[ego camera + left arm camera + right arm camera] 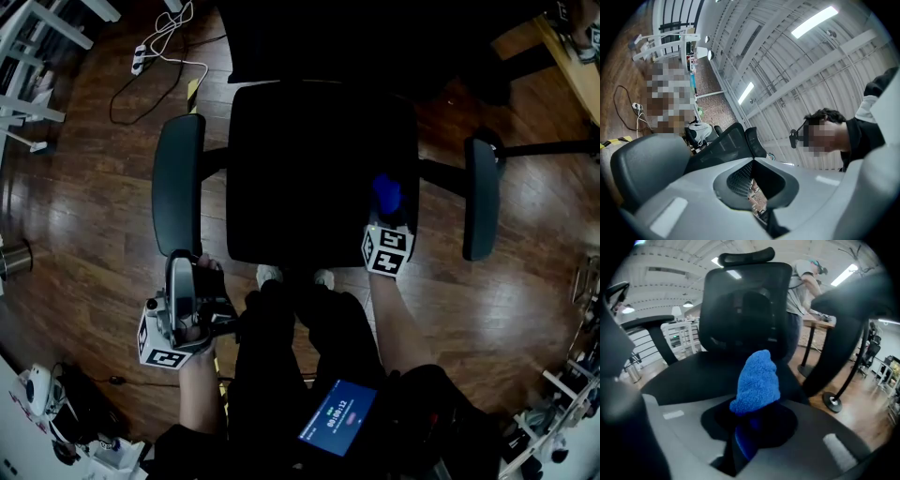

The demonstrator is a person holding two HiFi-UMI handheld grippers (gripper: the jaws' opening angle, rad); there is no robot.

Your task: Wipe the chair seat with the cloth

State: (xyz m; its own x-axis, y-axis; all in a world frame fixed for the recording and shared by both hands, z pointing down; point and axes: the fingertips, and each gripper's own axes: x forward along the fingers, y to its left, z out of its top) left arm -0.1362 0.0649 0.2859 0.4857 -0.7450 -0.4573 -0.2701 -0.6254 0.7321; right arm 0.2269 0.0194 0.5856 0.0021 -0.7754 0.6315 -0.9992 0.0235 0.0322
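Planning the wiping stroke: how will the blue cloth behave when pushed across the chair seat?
Probably floppy: the blue cloth bunches into a soft lump where the right gripper pinches it, so it may fold rather than stay flat. Its fuzzy pile suggests it is light and would likely drag on the seat, not slide.

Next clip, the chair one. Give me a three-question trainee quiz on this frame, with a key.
1. Which gripper holds the blue cloth? A) the left gripper B) the right gripper C) neither
2. True or false: the left gripper rests on the chair seat.
3. Fill in: in the head view, the cloth is over the seat's ___ side.
Key: 1 B. 2 False: it is off the seat, near the front end of the armrest on the person's left. 3 right.
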